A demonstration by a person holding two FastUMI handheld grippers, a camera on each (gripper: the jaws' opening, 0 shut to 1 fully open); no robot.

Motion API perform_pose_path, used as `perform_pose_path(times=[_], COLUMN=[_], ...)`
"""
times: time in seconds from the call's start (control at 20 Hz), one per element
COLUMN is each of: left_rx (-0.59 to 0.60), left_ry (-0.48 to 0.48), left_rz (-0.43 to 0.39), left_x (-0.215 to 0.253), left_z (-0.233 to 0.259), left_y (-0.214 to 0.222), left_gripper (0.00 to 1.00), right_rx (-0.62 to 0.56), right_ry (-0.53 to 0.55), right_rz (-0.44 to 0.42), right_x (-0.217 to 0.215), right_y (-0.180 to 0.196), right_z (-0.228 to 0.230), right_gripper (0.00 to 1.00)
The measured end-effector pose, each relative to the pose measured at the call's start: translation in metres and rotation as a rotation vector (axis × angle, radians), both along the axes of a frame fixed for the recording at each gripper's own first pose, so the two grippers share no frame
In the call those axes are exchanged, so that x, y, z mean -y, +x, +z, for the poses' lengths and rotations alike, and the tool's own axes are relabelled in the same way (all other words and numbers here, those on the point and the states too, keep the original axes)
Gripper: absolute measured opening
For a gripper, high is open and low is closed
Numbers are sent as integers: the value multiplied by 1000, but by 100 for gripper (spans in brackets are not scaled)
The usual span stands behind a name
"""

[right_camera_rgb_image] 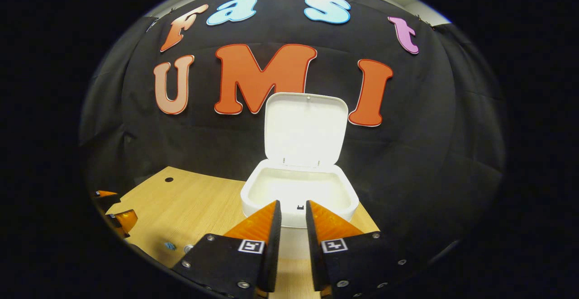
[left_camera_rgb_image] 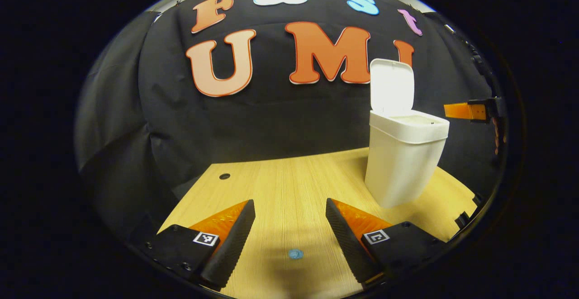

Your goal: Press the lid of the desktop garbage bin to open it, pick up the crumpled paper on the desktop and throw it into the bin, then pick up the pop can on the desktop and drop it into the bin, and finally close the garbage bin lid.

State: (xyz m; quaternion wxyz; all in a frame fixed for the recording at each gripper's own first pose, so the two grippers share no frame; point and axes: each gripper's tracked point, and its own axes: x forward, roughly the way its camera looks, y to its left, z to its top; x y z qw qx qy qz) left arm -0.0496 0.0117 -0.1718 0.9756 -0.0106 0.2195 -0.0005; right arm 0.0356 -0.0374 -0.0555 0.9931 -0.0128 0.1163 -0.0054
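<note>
Bin (right_camera_rgb_image: 299, 190) lid (right_camera_rgb_image: 305, 129) upright; right gripper (right_camera_rgb_image: 293, 211) seemingly empty.

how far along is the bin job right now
The bin stands with its lid up, so the opening step looks done. No paper or can lies on the visible desktop, so they may already be inside, though the pictures don't show that. The right hand-held gripper sits at the bin's front rim, fingers nearly together, holding nothing; the left hand-held gripper is open. Closing the lid remains.
</note>
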Motion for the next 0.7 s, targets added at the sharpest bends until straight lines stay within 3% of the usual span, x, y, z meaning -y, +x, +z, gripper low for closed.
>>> perform_pose_path(times=[0.2, 0.3, 0.4, 0.7], left_rx=[-99, -158, -198, -311], left_ry=[-39, -52, -57, -63], left_rz=[-23, -37, -47, -70], left_x=[3, 5, 6, 6], left_z=[-37, -59, -79, -132], left_y=[-7, -9, -12, -20], left_gripper=[98, 100, 99, 100], right_rx=[19, 14, -1, -45], right_ry=[-15, -14, -9, 8], right_rz=[27, 26, 25, 12], right_x=[-9, -14, -16, -26], right_y=[-18, -22, -29, -45], right_z=[-1, -7, -13, -33], right_gripper=[61, 70, 85, 97])
